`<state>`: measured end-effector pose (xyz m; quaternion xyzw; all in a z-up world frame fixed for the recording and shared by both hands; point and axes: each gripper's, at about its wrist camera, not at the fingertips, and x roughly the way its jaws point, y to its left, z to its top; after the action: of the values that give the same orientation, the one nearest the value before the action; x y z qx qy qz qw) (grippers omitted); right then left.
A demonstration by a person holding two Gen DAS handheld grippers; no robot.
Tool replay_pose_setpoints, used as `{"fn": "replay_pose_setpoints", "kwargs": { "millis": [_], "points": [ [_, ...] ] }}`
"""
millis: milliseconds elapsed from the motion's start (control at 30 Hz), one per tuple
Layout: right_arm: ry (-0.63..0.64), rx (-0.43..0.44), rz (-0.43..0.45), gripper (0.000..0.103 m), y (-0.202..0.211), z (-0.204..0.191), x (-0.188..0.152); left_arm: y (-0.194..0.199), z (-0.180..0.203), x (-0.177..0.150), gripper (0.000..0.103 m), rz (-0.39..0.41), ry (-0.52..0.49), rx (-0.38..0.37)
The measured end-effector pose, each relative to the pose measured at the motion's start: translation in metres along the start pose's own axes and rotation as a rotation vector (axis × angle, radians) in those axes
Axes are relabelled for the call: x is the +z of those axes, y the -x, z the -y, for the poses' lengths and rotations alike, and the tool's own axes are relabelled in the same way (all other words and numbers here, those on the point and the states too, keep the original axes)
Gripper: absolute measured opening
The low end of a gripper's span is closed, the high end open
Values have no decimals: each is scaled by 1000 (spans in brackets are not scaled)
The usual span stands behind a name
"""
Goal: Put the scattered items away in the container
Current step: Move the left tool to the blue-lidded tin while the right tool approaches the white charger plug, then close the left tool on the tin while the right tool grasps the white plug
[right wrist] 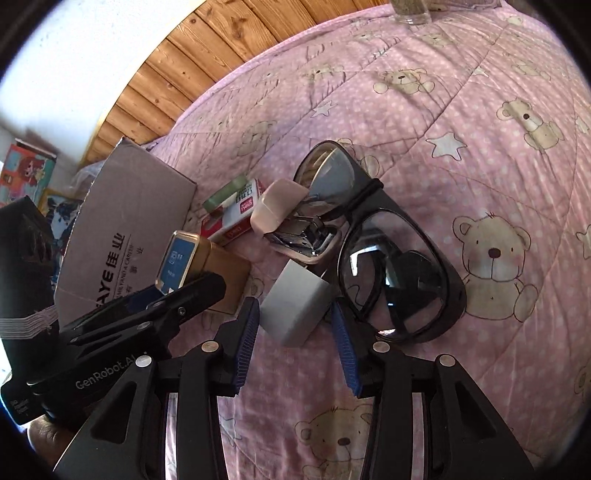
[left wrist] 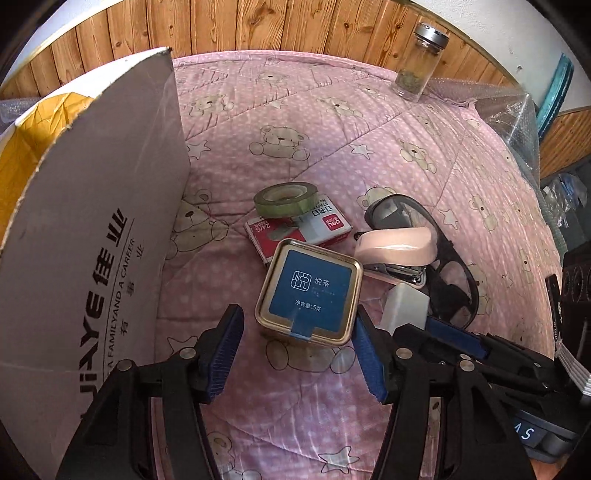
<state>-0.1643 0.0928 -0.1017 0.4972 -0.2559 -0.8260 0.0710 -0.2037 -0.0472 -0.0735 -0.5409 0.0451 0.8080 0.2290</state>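
my left claw [left wrist: 297,350] is spread wide, its blue pads on either side of the gold tea tin [left wrist: 309,293] without touching it, and the tin stands on the pink bear quilt [left wrist: 332,129] just beside the cardboard box [left wrist: 92,240]. my right claw [right wrist: 295,345] is spread too, straddling the near end of the white eraser block [right wrist: 297,308]. the pink stapler [right wrist: 291,221], black glasses [right wrist: 399,266], staple box [left wrist: 325,221] and green tape roll [left wrist: 285,199] lie clustered just beyond.

A glass jar [left wrist: 419,62] stands on the pink quilt [left wrist: 332,147] near wood panelling [left wrist: 258,26].
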Motion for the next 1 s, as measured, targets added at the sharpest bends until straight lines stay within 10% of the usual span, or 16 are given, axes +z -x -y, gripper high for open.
{"fn": "replay_pose_setpoints", "kwargs": {
  "millis": [467, 1000],
  "points": [
    [178, -173, 19, 36, -18, -28, 7, -13, -19, 9, 50, 34, 39, -23],
    [178, -109, 63, 35, 23, -47, -20, 32, -12, -14, 50, 71, 26, -29]
  ]
}}
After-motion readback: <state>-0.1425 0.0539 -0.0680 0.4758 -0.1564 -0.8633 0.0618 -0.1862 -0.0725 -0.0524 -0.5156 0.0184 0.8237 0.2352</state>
